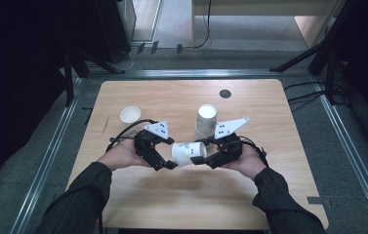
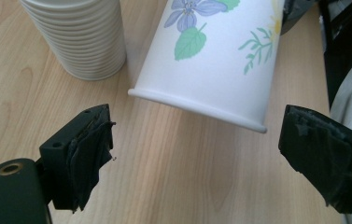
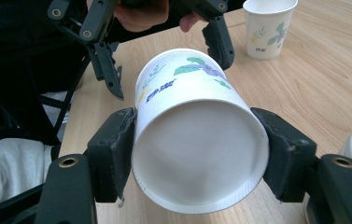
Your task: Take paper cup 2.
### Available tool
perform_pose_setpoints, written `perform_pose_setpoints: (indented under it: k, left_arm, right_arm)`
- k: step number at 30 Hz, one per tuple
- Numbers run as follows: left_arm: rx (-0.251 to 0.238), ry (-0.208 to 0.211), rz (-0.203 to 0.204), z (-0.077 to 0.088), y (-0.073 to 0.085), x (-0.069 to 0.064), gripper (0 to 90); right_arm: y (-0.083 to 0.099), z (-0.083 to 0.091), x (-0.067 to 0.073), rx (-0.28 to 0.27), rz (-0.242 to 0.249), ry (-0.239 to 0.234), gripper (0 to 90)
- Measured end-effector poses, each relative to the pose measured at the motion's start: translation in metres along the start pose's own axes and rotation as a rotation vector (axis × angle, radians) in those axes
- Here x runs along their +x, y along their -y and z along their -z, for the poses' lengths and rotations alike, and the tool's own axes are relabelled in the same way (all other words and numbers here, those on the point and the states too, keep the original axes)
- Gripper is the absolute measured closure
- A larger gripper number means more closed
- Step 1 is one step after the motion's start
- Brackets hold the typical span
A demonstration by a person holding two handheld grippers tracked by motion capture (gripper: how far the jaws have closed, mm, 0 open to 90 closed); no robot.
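Cup (image 3: 197,140) clamped sideways in right tongs (image 3: 197,154); left tongs (image 2: 197,154) gape empty at its rim, beside cup stack (image 2: 78,37).

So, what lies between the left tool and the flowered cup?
Nothing: in the left gripper view, bare wood table separates the open left tool from the flowered cup, which the right tool grips.

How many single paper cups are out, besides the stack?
2: one flowered cup lying sideways, clamped in the right gripper; one single cup upright at the table's left. The stack stands behind.
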State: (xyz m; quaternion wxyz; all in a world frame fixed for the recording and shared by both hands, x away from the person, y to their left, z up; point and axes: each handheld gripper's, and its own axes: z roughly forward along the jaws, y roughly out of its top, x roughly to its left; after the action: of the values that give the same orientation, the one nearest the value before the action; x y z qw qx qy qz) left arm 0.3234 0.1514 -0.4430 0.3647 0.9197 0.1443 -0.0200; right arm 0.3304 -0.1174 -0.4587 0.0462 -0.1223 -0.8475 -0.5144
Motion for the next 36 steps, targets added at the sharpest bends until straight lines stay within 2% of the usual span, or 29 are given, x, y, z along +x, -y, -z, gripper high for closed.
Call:
perform_pose_setpoints:
  k: [4, 11, 15, 26, 36]
  left_arm:
    - [-0.045, 0.005, 0.021, -0.002, 0.008, -0.003, 10.3]
    - [-0.126, 0.005, 0.092, -0.007, 0.021, -0.005, 10.3]
    - [-0.153, 0.001, 0.107, -0.01, 0.025, -0.008, 10.3]
    - [-0.207, 0.016, 0.095, -0.013, 0.024, -0.01, 11.5]
    - [-0.234, 0.054, 0.092, -0.019, 0.024, -0.009, 13.0]
  right_arm:
    - [0.001, 0.004, 0.0, -0.006, -0.001, -0.003, 34.6]
    - [0.001, 0.008, 0.0, -0.012, -0.002, -0.016, 34.6]
    - [0.001, 0.008, 0.0, -0.011, -0.006, -0.024, 34.6]
    - [0.002, 0.003, 0.0, -0.008, -0.011, -0.063, 34.6]
    - [0.002, 0.0, 0.0, -0.014, -0.018, -0.087, 34.6]
